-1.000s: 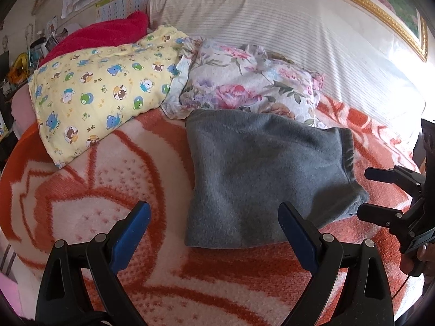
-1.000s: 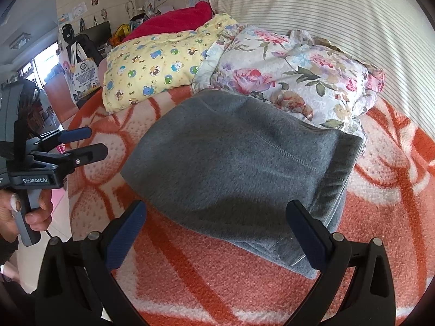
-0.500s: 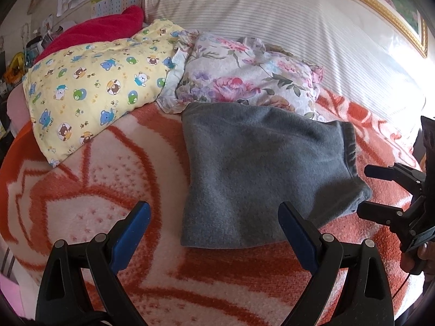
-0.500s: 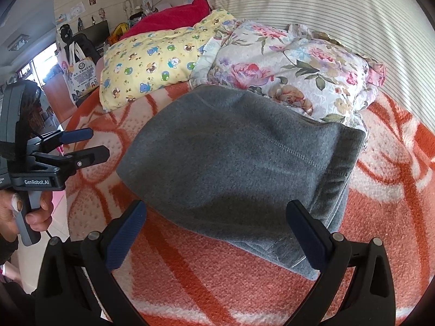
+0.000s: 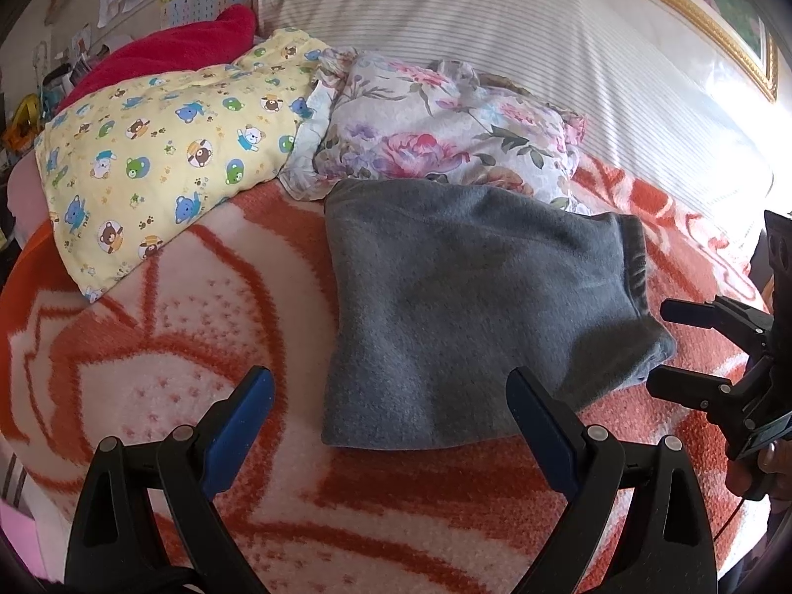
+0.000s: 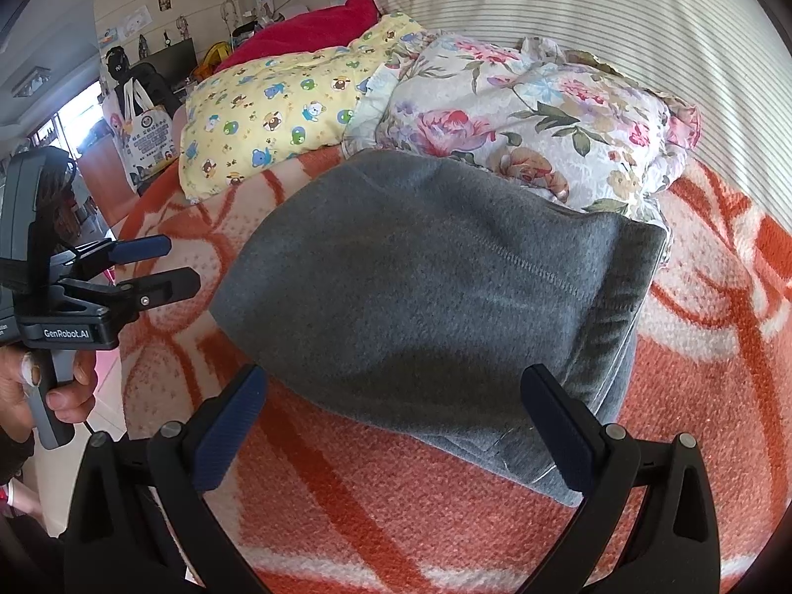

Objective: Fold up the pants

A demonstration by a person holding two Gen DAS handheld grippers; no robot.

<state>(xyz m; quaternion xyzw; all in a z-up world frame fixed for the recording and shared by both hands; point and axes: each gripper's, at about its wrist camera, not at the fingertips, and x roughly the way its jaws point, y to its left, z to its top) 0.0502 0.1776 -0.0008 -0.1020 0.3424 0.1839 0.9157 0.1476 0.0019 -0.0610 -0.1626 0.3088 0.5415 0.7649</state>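
The grey fleece pants (image 5: 475,307) are folded into a thick rectangle on the orange-and-white patterned blanket (image 5: 163,386), far edge touching the floral pillow (image 5: 445,133). Yellow bear-print pillow (image 5: 168,158) sits beside that. Left tongs (image 5: 391,420) and right tongs (image 6: 396,425) both spread wide, gripping nothing, near the pants.

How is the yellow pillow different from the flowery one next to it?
The yellow pillow has little cartoon bears; the flowery pillow has big pink flowers and green leaves. The yellow pillow lies clear of the gray pants, while the pants' far edge reaches the flowery pillow. Both rest on the orange and white blanket.
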